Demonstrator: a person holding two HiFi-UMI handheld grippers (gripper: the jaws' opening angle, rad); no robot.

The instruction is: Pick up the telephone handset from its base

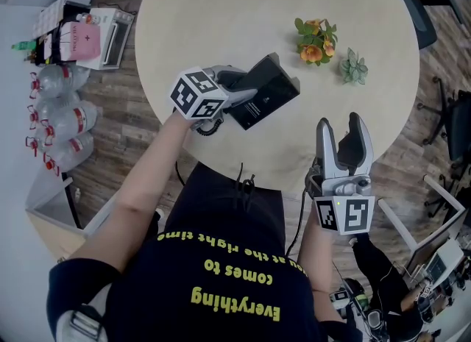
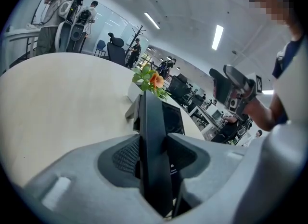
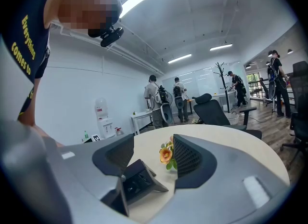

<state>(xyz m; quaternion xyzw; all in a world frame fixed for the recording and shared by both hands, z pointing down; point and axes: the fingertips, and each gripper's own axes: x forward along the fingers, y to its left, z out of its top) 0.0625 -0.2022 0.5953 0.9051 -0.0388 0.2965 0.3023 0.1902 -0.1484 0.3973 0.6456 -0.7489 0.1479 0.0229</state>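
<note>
A black telephone base (image 1: 268,94) lies on the round beige table (image 1: 221,9), near its front edge. My left gripper (image 1: 239,90) reaches in from the left and is shut on the black handset (image 2: 154,141). The handset stands edge-on between both grey pads, with the base (image 2: 173,117) just behind it. Whether the handset has left its cradle I cannot tell. My right gripper (image 1: 343,131) hovers open over the table's front edge to the right of the phone, with nothing between its fingers. From that side the phone's back (image 3: 139,179) shows.
An orange flower pot (image 1: 316,39) and a small green succulent (image 1: 353,67) stand behind the phone to the right. Large water bottles (image 1: 62,123) and a shelf sit on the floor at left. Office chairs (image 1: 416,2) stand beyond the table; people stand at far desks.
</note>
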